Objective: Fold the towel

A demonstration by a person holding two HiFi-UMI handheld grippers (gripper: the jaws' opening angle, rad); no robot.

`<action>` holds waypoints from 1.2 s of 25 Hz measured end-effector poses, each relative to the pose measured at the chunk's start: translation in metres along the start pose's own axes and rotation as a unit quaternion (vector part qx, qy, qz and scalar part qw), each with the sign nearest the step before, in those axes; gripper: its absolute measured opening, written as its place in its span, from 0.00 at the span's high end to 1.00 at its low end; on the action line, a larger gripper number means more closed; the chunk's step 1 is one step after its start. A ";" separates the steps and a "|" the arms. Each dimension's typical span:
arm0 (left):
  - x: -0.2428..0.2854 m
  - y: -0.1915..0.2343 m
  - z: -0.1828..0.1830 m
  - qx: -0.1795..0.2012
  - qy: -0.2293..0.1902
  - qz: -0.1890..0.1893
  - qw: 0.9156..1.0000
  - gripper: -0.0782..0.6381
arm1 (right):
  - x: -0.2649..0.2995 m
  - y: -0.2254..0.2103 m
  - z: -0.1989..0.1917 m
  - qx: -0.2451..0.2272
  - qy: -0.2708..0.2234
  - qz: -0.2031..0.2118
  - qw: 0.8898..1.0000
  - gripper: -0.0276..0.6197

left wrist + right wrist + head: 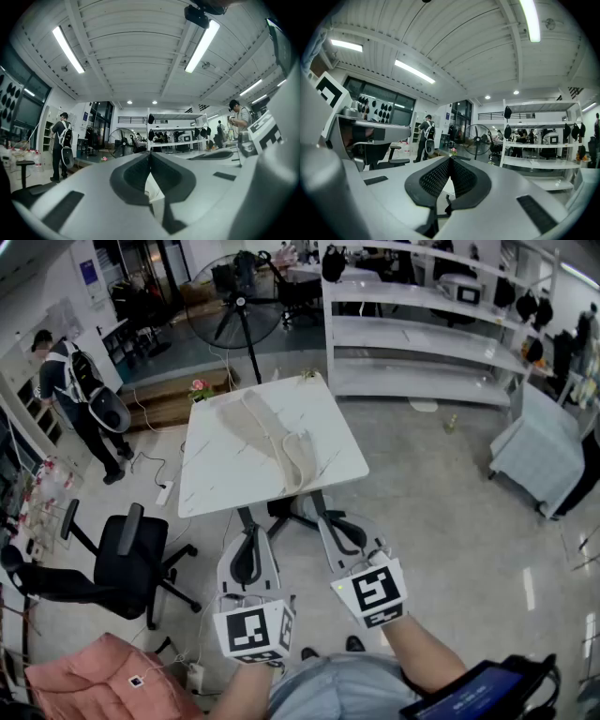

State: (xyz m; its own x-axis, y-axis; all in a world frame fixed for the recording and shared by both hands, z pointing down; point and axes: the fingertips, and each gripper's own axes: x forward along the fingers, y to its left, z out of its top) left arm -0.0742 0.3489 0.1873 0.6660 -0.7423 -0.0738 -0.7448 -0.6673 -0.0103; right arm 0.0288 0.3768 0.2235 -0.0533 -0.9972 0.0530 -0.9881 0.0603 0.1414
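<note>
Head view, looking steeply down across a workshop floor. At far left a person with a backpack (80, 390) stands well away, and a black office chair (127, 563) sits nearer to me. Neither is part of my job.

Ahead is a white marble-look table (211, 479). The towel (272, 442) lies on it, pale and loosely bunched in a long diagonal strip from the far left toward the near right. It is not yet spread or folded.

I hold both tools level, short of the table's near edge. The left gripper (247, 521) has its jaws pressed together with nothing between them. Its own view looks over the tabletop toward a standing fan (123, 140). Just right of it, the right gripper (323, 519) is likewise closed and empty.

I judge this a ready pose: both tools aim at the towel from the near side, apart from the cloth, so each can take one end.

White shelving (422, 334) stands beyond, at right.
</note>
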 end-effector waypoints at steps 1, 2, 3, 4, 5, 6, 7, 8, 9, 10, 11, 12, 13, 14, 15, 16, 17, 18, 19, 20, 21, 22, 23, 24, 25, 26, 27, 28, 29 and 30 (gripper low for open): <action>0.000 0.000 -0.001 0.001 0.000 0.000 1.000 0.88 | 0.000 0.000 -0.001 0.000 0.000 0.001 1.000 0.94; 0.000 -0.001 -0.002 0.001 0.001 0.001 1.000 0.88 | -0.001 -0.001 -0.001 0.000 0.000 0.001 1.000 0.94; 0.000 -0.002 -0.002 0.001 0.002 0.001 1.000 0.88 | -0.001 -0.001 -0.002 0.000 0.000 0.002 1.000 0.94; 0.000 -0.002 -0.002 0.001 0.003 0.002 1.000 0.88 | -0.001 -0.002 -0.003 0.000 0.000 0.003 1.000 0.94; 0.001 -0.003 -0.002 0.002 0.004 0.003 1.000 0.88 | -0.002 -0.003 -0.003 0.001 0.000 0.003 1.000 0.94; 0.002 -0.005 -0.002 0.002 0.005 0.004 1.000 0.88 | -0.002 -0.004 -0.004 0.003 0.001 0.004 1.000 0.94; 0.003 -0.006 -0.002 0.003 0.006 0.005 1.000 0.88 | -0.002 -0.005 -0.004 0.005 0.001 0.005 1.000 0.94; 0.003 -0.008 -0.003 0.003 0.008 0.006 1.000 0.88 | -0.003 -0.006 -0.005 0.005 0.001 0.007 1.000 0.94; 0.003 -0.009 -0.003 0.003 0.010 0.008 1.000 0.88 | -0.004 -0.007 -0.006 0.007 -0.001 0.010 1.000 0.94; 0.002 -0.011 -0.004 0.003 0.012 0.010 1.000 0.88 | -0.005 -0.008 -0.007 0.012 -0.005 0.014 1.000 0.94; 0.002 -0.013 -0.005 0.003 0.015 0.013 1.000 0.88 | -0.007 -0.008 -0.008 0.016 -0.007 0.020 1.000 0.93; 0.002 -0.016 -0.008 0.004 0.018 0.016 1.000 0.88 | -0.009 -0.010 -0.010 0.019 -0.008 0.025 0.999 0.93; 0.004 -0.019 -0.011 0.005 0.021 0.019 1.000 0.88 | -0.010 -0.014 -0.012 0.021 -0.006 0.031 0.999 0.89; 0.006 -0.024 -0.013 0.007 0.023 0.022 0.999 0.88 | -0.010 -0.018 -0.015 0.023 -0.003 0.036 0.999 0.88; 0.009 -0.028 -0.015 0.008 0.027 0.027 0.999 0.88 | -0.011 -0.022 -0.018 0.025 -0.001 0.040 0.999 0.87; 0.011 -0.031 -0.016 0.009 0.030 0.032 0.999 0.88 | -0.011 -0.026 -0.021 0.026 0.001 0.045 0.999 0.87; 0.014 -0.033 -0.017 0.010 0.032 0.037 0.999 0.88 | -0.010 -0.030 -0.025 0.026 0.004 0.051 0.998 0.86; 0.017 -0.034 -0.017 0.010 0.035 0.042 0.998 0.88 | -0.009 -0.034 -0.028 0.024 0.008 0.055 0.998 0.85; 0.020 -0.035 -0.018 0.010 0.037 0.047 0.998 0.88 | -0.006 -0.038 -0.031 0.022 0.011 0.058 0.998 0.85; 0.023 -0.035 -0.018 0.011 0.040 0.050 0.998 0.88 | -0.003 -0.042 -0.033 0.021 0.014 0.060 0.998 0.85; 0.026 -0.034 -0.020 0.012 0.041 0.053 0.998 0.88 | 0.001 -0.046 -0.035 0.019 0.016 0.062 0.998 0.85; 0.029 -0.033 -0.022 0.013 0.043 0.055 0.997 0.88 | 0.006 -0.049 -0.037 0.017 0.018 0.063 0.998 0.85; 0.032 -0.030 -0.025 0.013 0.043 0.057 0.997 0.88 | 0.012 -0.051 -0.039 0.013 0.019 0.064 0.998 0.85; 0.037 -0.027 -0.029 0.013 0.043 0.059 0.997 0.88 | 0.019 -0.053 -0.041 0.007 0.019 0.065 0.998 0.85; 0.043 -0.024 -0.033 0.013 0.043 0.061 0.997 0.88 | 0.027 -0.055 -0.044 0.001 0.020 0.066 0.998 0.85; 0.049 -0.021 -0.038 0.013 0.042 0.063 0.997 0.88 | 0.035 -0.059 -0.047 -0.005 0.020 0.068 0.997 0.85; 0.057 -0.017 -0.041 0.012 0.042 0.066 0.997 0.88 | 0.044 -0.063 -0.049 -0.009 0.021 0.070 0.997 0.85; 0.065 -0.013 -0.043 0.010 0.041 0.070 0.997 0.88 | 0.053 -0.067 -0.051 -0.010 0.021 0.070 0.997 0.85; 0.073 -0.009 -0.044 0.008 0.040 0.073 0.996 0.88 | 0.063 -0.072 -0.051 -0.010 0.021 0.070 0.997 0.85; 0.083 -0.004 -0.047 0.006 0.040 0.076 0.996 0.88 | 0.073 -0.076 -0.052 -0.010 0.021 0.070 0.997 0.85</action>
State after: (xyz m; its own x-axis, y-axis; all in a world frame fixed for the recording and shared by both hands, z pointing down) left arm -0.0146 0.2871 0.2280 0.5465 -0.8374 0.0049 -0.8373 -0.5465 -0.0177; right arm 0.1080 0.3014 0.2680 -0.1834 -0.9762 0.1155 -0.9683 0.1997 0.1499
